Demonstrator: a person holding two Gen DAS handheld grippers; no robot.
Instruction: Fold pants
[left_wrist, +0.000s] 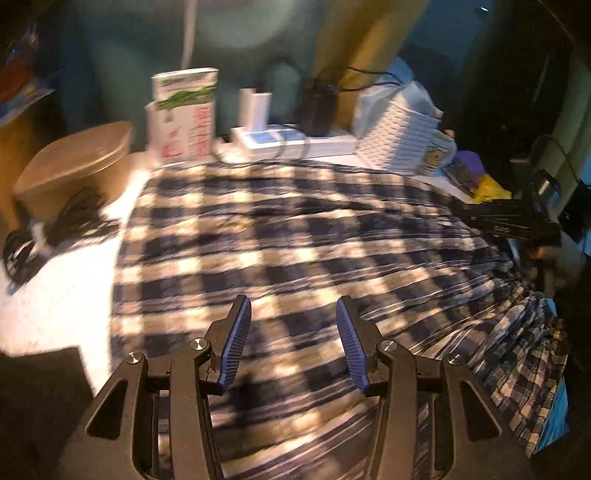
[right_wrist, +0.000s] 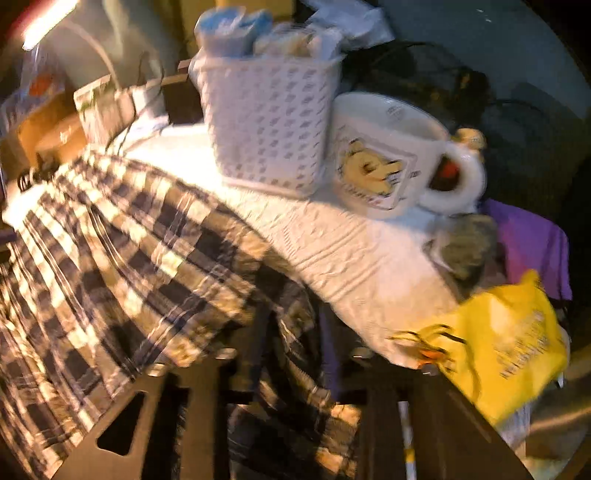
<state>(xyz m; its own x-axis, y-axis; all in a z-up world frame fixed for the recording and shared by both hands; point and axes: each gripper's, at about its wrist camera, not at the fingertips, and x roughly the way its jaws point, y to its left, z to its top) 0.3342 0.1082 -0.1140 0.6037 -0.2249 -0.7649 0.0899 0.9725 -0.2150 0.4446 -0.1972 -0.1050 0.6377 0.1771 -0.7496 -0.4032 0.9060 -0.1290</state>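
Two blurred, warmly lit wrist-camera views show a cluttered white table with checked pants (left_wrist: 295, 236) spread across it; every place below is given relative to the pants.

Far left of the pants, a round tan tub (left_wrist: 74, 162) sits at the table's edge with a tangle of black cable (left_wrist: 55, 229) in front of it. Behind the pants' far edge stand a white printed carton (left_wrist: 184, 114), a white power strip (left_wrist: 273, 138) and a white perforated basket (right_wrist: 266, 122). Just right of the basket, beyond the cloth, sits a white mug (right_wrist: 384, 158) with a yellow cartoon bear. Further right lie purple cloth (right_wrist: 532, 240) and a yellow bag (right_wrist: 506, 350).

The left gripper (left_wrist: 293, 343) hovers over the pants' near middle. Its blue-padded jaws are released, parted with nothing between them, and checked fabric shows through the gap.

The right gripper (right_wrist: 295, 354) is at the pants' right edge, where the fabric bunches into gathers. Its jaws look clenched on a pinch of that checked cloth, though blur hides the pads themselves.

The pants lie mostly flat and open, wrinkled near the right end. No finished fold is visible, so the task looks early: one edge is gripped, and the folding itself remains to be done.
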